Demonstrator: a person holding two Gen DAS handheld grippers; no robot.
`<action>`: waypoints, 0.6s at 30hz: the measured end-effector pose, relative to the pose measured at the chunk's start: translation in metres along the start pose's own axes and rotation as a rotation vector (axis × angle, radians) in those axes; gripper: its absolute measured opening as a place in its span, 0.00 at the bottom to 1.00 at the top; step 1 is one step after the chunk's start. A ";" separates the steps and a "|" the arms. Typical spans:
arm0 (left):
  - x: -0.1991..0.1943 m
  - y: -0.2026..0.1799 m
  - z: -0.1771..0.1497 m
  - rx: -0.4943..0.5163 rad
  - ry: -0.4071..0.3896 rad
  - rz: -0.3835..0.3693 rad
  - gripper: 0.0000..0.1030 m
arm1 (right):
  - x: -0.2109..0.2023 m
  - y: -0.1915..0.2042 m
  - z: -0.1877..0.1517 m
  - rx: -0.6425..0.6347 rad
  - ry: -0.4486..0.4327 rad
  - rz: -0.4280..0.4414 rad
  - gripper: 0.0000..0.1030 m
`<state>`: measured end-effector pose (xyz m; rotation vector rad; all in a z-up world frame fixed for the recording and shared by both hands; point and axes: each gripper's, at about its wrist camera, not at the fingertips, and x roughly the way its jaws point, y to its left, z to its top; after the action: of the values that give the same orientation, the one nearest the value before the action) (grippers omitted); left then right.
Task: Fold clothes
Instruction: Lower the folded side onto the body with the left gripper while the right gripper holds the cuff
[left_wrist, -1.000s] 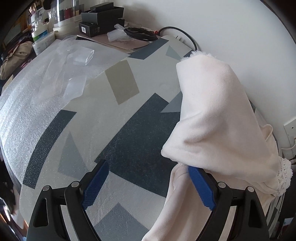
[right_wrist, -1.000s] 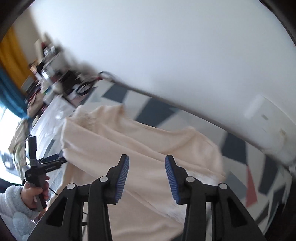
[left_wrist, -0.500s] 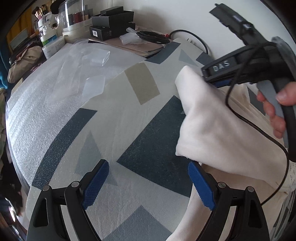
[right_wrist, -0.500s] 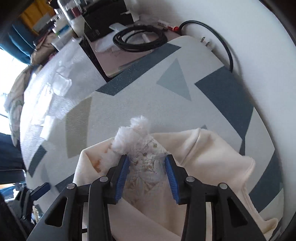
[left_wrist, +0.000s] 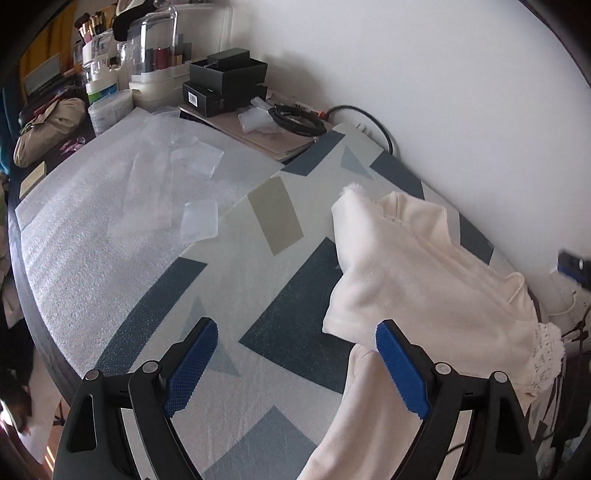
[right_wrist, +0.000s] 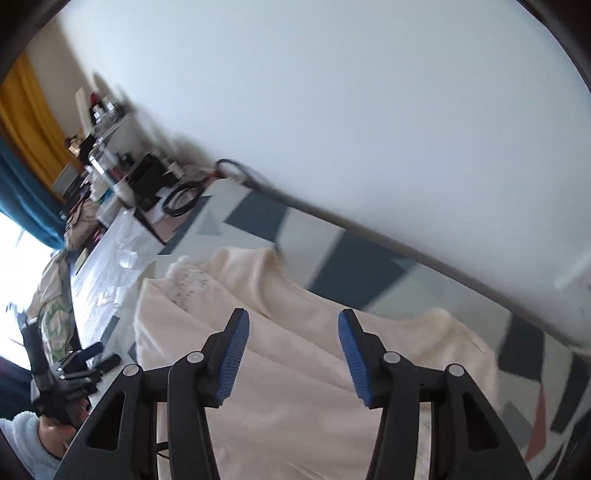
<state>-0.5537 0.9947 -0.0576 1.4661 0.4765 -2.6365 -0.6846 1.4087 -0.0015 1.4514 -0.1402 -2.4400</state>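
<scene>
A cream fleece garment (left_wrist: 424, 273) lies on the patterned mat (left_wrist: 280, 325) along the wall, one sleeve folded across its body and a lace cuff (left_wrist: 546, 354) at the right. My left gripper (left_wrist: 295, 365) hovers wide open over the mat; its right finger (left_wrist: 402, 373) is at the garment's near edge, and nothing is between the pads. In the right wrist view my right gripper (right_wrist: 293, 354) hangs above the garment (right_wrist: 295, 413), its jaws opening with nothing between them. The left gripper (right_wrist: 70, 373) shows there at lower left, in a hand with a fluffy sleeve.
White foam sheet (left_wrist: 96, 236) with clear plastic bags (left_wrist: 192, 162) covers the table's left part. Black boxes (left_wrist: 225, 85), a coiled cable (left_wrist: 299, 118) and cosmetics containers stand at the far end. The white wall (left_wrist: 443, 92) runs along the right.
Half a second ago the right gripper was shut on the fluffy cuff over the garment. It has let go and pulled back; the sleeve now lies folded. The left gripper stays open.
</scene>
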 end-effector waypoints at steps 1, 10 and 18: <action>0.001 -0.001 0.005 -0.003 -0.011 -0.004 0.86 | -0.010 -0.024 -0.011 0.060 -0.003 -0.040 0.51; 0.047 -0.096 0.026 0.182 -0.021 -0.003 0.86 | -0.019 -0.118 -0.128 0.456 0.023 -0.036 0.51; 0.095 -0.130 0.028 0.322 0.014 0.126 0.86 | 0.005 -0.086 -0.119 0.320 -0.010 -0.106 0.06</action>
<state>-0.6569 1.1164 -0.0941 1.5375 -0.0451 -2.6949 -0.6004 1.4970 -0.0836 1.6117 -0.4877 -2.6017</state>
